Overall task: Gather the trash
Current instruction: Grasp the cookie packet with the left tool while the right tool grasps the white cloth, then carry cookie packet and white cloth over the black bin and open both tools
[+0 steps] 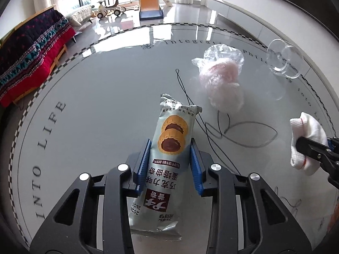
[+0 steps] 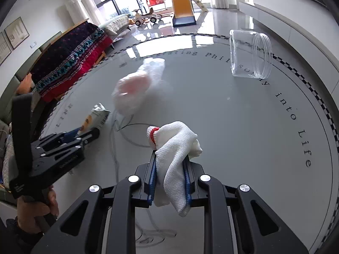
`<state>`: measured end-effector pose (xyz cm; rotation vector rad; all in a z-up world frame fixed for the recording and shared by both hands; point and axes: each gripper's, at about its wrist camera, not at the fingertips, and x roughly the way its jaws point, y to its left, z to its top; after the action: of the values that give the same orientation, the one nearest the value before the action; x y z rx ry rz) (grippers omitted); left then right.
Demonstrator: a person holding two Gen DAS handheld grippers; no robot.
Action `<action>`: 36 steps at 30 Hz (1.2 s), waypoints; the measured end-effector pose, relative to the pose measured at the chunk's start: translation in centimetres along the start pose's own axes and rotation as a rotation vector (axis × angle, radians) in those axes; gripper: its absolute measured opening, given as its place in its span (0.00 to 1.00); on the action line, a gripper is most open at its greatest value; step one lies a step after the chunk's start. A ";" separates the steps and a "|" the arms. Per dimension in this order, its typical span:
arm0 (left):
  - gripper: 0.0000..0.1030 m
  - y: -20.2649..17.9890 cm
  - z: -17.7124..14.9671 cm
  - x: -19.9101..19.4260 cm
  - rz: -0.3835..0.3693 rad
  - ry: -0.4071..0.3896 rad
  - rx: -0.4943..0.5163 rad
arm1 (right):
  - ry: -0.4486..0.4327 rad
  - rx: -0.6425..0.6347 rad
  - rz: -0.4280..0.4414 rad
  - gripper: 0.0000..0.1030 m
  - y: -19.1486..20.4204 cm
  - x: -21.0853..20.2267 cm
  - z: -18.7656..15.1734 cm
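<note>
Round table (image 1: 89, 97) rim lettered "INTO LIFE", "Philosophy into Life" along its far-right edge, biscuit wrapper (image 1: 167, 160) printed "巧克力味", "202"

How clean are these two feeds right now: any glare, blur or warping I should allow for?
Left wrist view: window glare streaks the far side of the table, the plastic bag is soft, the cookie wrapper in the left gripper is sharp. Right wrist view: the bag is smeared, the clear jar is crisp, the sock in the right gripper is sharp; fisheye bends the table rim in both.

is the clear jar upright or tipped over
Tipped over. The clear jar lies on its side on the table, its open threaded mouth facing sideways; it looks empty.
</note>
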<state>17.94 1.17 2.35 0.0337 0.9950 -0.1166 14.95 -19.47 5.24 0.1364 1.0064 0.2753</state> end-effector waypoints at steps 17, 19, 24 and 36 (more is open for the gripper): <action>0.34 0.0 -7.0 -6.6 -0.053 -0.030 -0.070 | -0.027 -0.065 0.058 0.22 6.3 -6.5 -4.8; 0.34 0.1 -7.8 -7.5 -0.055 -0.038 -0.074 | -0.029 -0.077 0.069 0.22 7.1 -7.1 -5.4; 0.34 1.0 -10.1 -10.2 -0.059 -0.068 -0.092 | -0.031 -0.114 0.104 0.22 9.1 -8.6 -7.2; 0.34 5.2 -15.7 -15.1 -0.023 -0.119 -0.179 | 0.016 -0.229 0.212 0.22 16.2 -9.8 -12.2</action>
<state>-2.72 8.83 6.28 -0.1467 0.8833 -0.0500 -2.98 -6.99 10.66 0.0322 0.9699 0.5840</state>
